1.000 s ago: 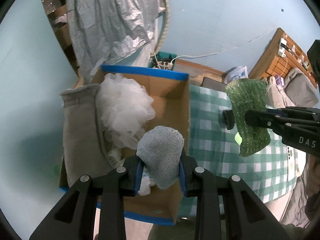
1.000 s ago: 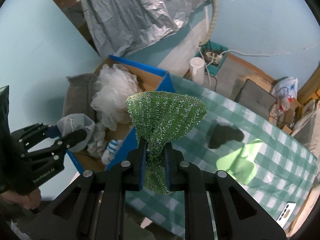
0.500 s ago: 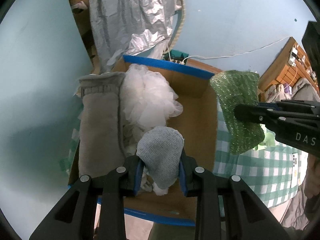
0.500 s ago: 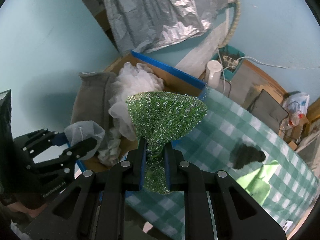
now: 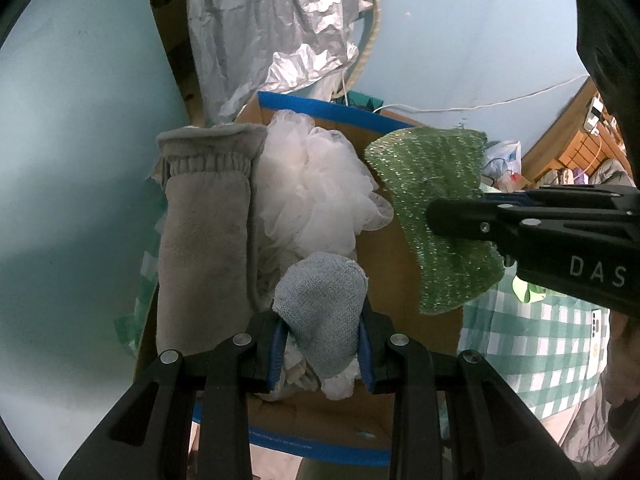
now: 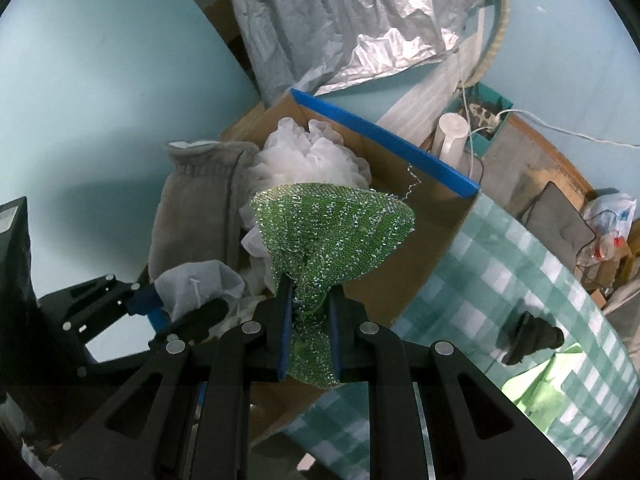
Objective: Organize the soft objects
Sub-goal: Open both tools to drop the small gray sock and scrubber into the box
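My left gripper (image 5: 323, 340) is shut on a grey knitted cloth (image 5: 322, 308) and hangs over the near end of a cardboard box (image 5: 404, 268) with blue-taped rims. Inside the box lie a white mesh bath pouf (image 5: 316, 188) and a grey fleece mitt (image 5: 204, 240). My right gripper (image 6: 310, 316) is shut on a sparkly green scouring cloth (image 6: 332, 236), held above the box's right half. In the left wrist view that green cloth (image 5: 444, 216) hangs from the right gripper's black fingers (image 5: 472, 216). The left gripper with its grey cloth (image 6: 196, 284) shows at lower left in the right wrist view.
A green-checked tablecloth (image 6: 520, 276) covers the table right of the box, with a dark object (image 6: 528, 336) and a light green cloth (image 6: 540, 388) on it. A phone (image 5: 598, 332) lies near the table edge. Silver foil sheeting (image 6: 352, 20) hangs behind the box. A white jug (image 6: 452, 136) stands beyond it.
Both grippers have moved left from the table side to over the box. The green cloth now hangs above the box's right half; the grey cloth sits nearer the pouf and mitt.
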A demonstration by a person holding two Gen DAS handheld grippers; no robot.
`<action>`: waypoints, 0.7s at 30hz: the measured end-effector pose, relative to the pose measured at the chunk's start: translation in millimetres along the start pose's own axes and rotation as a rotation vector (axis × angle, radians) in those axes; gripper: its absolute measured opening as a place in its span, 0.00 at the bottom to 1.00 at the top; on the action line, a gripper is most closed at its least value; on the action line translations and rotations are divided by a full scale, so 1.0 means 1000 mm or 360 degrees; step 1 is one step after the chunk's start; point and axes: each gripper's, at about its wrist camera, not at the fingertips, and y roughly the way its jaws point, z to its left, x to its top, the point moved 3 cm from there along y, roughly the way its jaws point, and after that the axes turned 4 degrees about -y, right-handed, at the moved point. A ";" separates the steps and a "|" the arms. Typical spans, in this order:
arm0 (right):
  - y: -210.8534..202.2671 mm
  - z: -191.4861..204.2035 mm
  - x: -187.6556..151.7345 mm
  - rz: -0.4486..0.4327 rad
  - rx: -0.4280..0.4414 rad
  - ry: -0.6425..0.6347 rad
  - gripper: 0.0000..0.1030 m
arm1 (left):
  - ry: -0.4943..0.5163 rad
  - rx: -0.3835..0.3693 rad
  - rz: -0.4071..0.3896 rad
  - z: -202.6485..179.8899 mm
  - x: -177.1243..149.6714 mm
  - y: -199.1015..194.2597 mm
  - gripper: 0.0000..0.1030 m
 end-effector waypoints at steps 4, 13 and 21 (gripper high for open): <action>0.009 0.004 0.004 0.0022 0.0024 -0.0006 0.17 | -0.0013 -0.0007 0.0016 0.002 0.000 0.004 0.31; 0.016 0.007 0.007 0.0029 0.0002 0.0007 0.46 | -0.0021 -0.0011 0.0027 0.005 -0.006 0.007 0.52; 0.008 0.004 0.006 0.0006 -0.0044 0.0011 0.57 | -0.0015 -0.0015 0.0010 0.002 -0.007 0.003 0.61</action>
